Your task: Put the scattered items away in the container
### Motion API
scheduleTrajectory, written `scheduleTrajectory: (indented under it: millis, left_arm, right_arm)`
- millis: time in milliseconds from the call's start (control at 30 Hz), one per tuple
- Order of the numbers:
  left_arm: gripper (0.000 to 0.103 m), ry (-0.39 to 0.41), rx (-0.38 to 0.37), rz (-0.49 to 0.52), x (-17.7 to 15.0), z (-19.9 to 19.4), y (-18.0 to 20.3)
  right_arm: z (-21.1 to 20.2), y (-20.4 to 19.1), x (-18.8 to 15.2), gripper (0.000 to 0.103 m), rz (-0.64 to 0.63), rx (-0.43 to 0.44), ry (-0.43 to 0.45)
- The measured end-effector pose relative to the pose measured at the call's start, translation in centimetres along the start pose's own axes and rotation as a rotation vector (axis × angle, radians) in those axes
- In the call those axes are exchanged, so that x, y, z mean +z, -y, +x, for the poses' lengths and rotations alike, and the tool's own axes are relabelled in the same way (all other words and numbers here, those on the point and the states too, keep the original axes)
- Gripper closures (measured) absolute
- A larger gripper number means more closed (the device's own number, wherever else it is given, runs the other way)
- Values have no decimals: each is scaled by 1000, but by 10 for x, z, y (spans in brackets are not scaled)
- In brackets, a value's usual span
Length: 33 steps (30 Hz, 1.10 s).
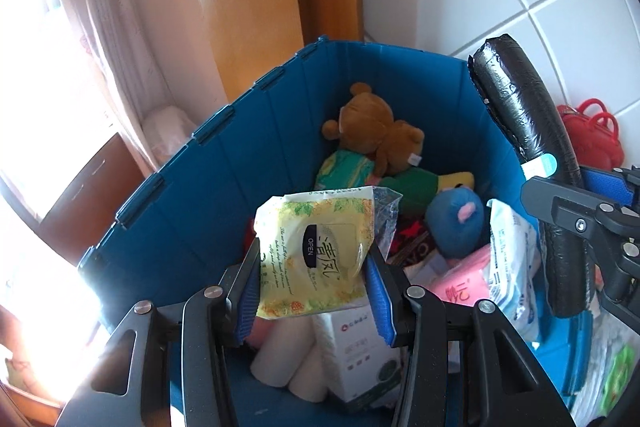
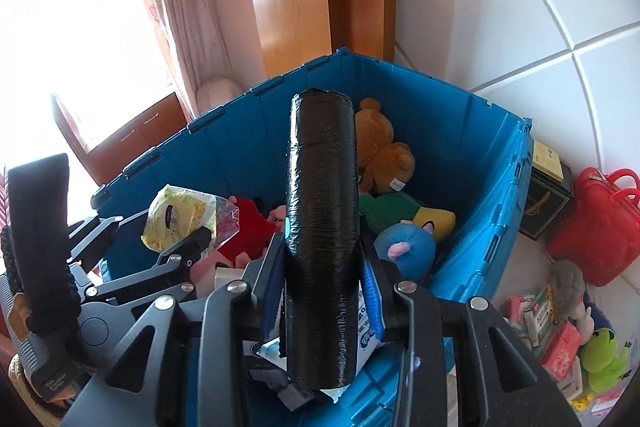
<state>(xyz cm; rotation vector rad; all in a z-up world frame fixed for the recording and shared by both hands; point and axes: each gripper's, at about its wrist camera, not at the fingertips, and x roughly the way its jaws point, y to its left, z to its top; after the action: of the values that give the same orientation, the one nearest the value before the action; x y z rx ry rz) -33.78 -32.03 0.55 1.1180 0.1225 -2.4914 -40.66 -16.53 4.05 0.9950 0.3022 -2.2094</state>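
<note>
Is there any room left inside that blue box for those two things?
Bare floor shows along the blue box's left wall, beside the paper rolls. The middle and right are crowded: brown bear, blue plush, tissue packs.

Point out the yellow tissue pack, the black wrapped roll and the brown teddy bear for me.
Yellow plastic tissue pack point(image 1: 316, 251), left wrist view, on its printed front near the label.
Black plastic-wrapped roll point(image 2: 322, 211), right wrist view, middle of its side.
Brown plush teddy bear point(image 1: 372, 131), left wrist view, on its body.
</note>
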Motion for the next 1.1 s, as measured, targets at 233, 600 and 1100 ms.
scheduleTrajectory:
  millis: [233,600,1100]
  left_arm:
    - [6,20,-45,-29,-7,1,-8]
    - [5,5,-102,9,-14,0,21]
    - [0,220,-198,81,-72,-133,120]
  right_arm:
    - [-4,-5,1,47,12,-68,43]
    - [-36,35,-19,36,127,-131,76]
    - [-186,127,-179,36,235,-233,204]
